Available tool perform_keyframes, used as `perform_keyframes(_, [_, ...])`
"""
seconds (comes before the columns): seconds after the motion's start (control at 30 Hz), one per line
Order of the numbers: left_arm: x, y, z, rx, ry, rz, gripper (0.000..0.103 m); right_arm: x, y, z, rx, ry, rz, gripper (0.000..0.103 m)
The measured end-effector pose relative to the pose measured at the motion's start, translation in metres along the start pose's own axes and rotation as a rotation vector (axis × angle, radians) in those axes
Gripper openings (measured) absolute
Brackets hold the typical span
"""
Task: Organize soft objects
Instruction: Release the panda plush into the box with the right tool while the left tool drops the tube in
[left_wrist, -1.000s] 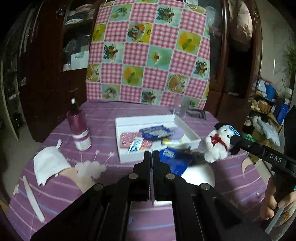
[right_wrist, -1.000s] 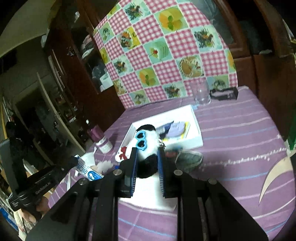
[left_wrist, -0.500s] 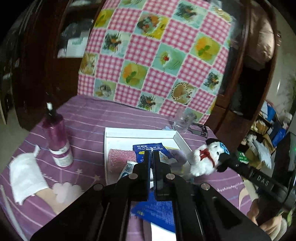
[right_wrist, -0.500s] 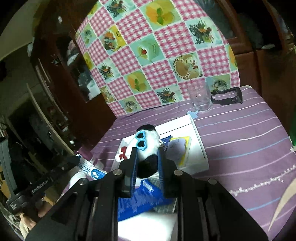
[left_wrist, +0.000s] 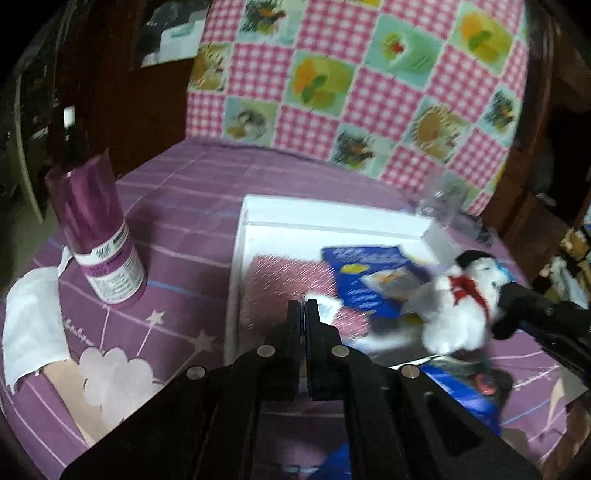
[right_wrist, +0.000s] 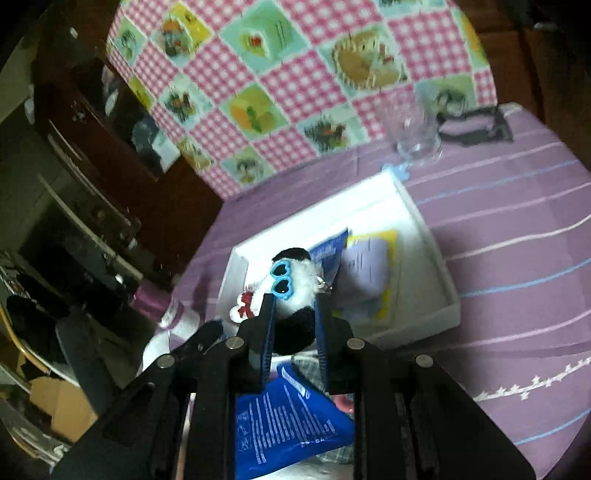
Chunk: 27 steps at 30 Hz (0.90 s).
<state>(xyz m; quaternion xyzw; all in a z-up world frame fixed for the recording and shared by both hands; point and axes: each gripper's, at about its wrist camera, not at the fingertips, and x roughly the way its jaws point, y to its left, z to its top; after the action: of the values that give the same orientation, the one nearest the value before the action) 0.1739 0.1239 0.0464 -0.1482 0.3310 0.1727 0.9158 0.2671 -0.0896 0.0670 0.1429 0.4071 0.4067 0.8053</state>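
My right gripper (right_wrist: 293, 306) is shut on a white and black plush panda (right_wrist: 291, 291) with blue heart sunglasses and a red bow, held over the near edge of a white tray (right_wrist: 432, 254). The panda also shows in the left wrist view (left_wrist: 461, 306). My left gripper (left_wrist: 303, 308) is shut over the tray's (left_wrist: 236, 258) near left part; a thin white edge shows between its fingers, and I cannot tell what it is. The tray holds a pink sponge (left_wrist: 284, 277), a blue packet (left_wrist: 373, 273) and a lilac soft piece (right_wrist: 364, 269).
A purple bottle (left_wrist: 96, 236) stands left of the tray on the purple tablecloth. A white cloth (left_wrist: 33, 325) lies at the far left. A clear glass (right_wrist: 412, 125) stands behind the tray. Another blue packet (right_wrist: 284, 417) lies under my right gripper. A checkered chair back (left_wrist: 351, 81) rises behind.
Both grippers have moved forward toward the tray. The panda has come from beside the tray to over its near edge. The left gripper stayed shut.
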Motion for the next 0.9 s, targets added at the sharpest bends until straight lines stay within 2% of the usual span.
perform_keyframes(0.13, [0.011,0.003,-0.005,0.007,0.043,0.072,0.001,0.01,-0.003,-0.002,0.023,0.026,-0.004,0.022])
perform_keyframes(0.33, [0.016,0.002,-0.01,0.007,0.057,0.071,0.001,0.019,-0.006,0.001,0.073,0.036,0.024,0.022])
perform_keyframes(0.47, [0.012,0.0,-0.01,0.018,0.04,0.075,0.002,0.033,-0.01,-0.003,0.096,0.085,0.023,0.022])
perform_keyframes(0.53, [0.012,0.001,-0.009,0.016,0.041,0.076,0.012,0.033,-0.01,-0.004,0.091,0.087,0.015,0.025])
perform_keyframes(0.6, [0.01,0.003,-0.007,0.002,0.039,0.063,0.047,0.033,-0.01,-0.004,0.099,0.077,-0.007,0.028])
perform_keyframes(0.67, [0.005,0.004,-0.006,-0.009,0.025,0.012,0.058,0.035,-0.011,-0.005,0.107,0.09,-0.067,0.04])
perform_keyframes(0.7, [0.002,0.002,-0.005,-0.006,0.015,0.004,0.062,0.036,-0.011,-0.006,0.111,0.095,-0.083,0.041])
perform_keyframes(0.8, [-0.009,-0.004,-0.003,0.04,-0.037,0.026,0.075,0.029,-0.01,-0.005,0.118,0.061,-0.092,0.057])
perform_keyframes(0.83, [-0.014,-0.005,-0.002,0.055,-0.064,0.029,0.076,0.026,-0.01,-0.004,0.117,0.044,-0.105,0.064])
perform_keyframes(0.9, [-0.023,-0.006,-0.001,0.062,-0.102,0.017,0.079,0.017,-0.008,-0.001,0.102,0.006,-0.128,0.066])
